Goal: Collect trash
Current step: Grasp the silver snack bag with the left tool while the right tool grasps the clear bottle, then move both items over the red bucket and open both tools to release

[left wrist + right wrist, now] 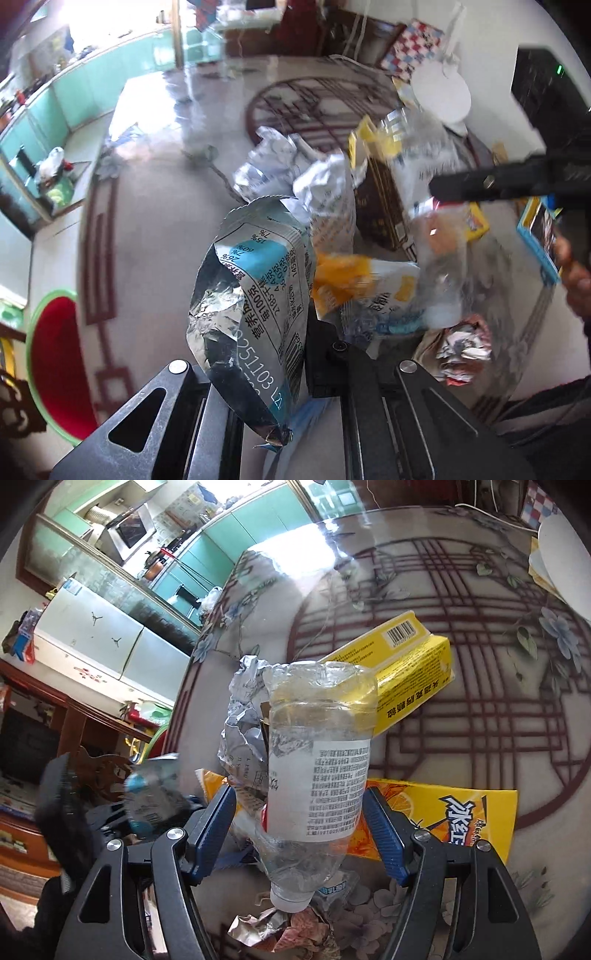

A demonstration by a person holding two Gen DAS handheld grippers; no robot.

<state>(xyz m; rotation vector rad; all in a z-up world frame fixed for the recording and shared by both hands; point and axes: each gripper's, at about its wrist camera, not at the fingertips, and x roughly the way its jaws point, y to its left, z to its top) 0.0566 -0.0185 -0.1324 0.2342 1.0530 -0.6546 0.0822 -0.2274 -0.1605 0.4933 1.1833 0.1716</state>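
While litter lies heaped on the patterned desk [480, 686], a foil snack wrapper [255, 295] is pinched in the closed left gripper [291, 373] and a clear plastic bottle [317, 775] clamped in the right gripper [301, 830]; a bin, unseen, is likely needed next.

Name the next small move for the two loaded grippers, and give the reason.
Probably carry both away to a bin, none being in view: the left gripper is shut on the foil snack bag, the right gripper grips the clear plastic bottle above the littered table.
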